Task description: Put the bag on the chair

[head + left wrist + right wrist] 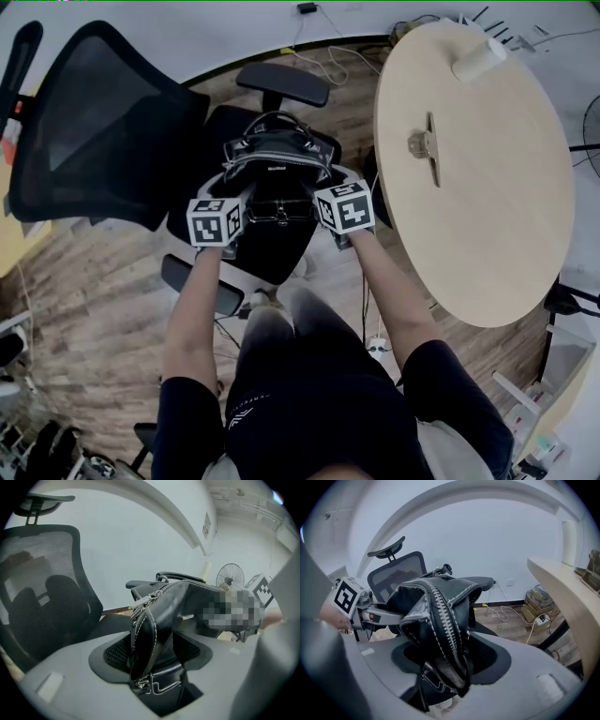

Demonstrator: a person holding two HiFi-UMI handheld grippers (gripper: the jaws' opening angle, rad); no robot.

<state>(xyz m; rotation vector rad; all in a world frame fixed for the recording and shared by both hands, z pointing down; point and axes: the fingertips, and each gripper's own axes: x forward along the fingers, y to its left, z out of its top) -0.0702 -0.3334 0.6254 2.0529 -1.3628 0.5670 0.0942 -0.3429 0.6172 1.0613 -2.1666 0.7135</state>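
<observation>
Left hand-held gripper [239, 202] and right hand-held gripper [323, 192] stand open astride the handbag [278, 155] on the office chair [272, 253]; placing looks done, so backing out cleanly comes next.

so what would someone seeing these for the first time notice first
The black zippered bag sits on the office chair's seat in the middle of the head view. The left claw and right claw stand open around its two ends. A big round wooden table fills the right side.
</observation>
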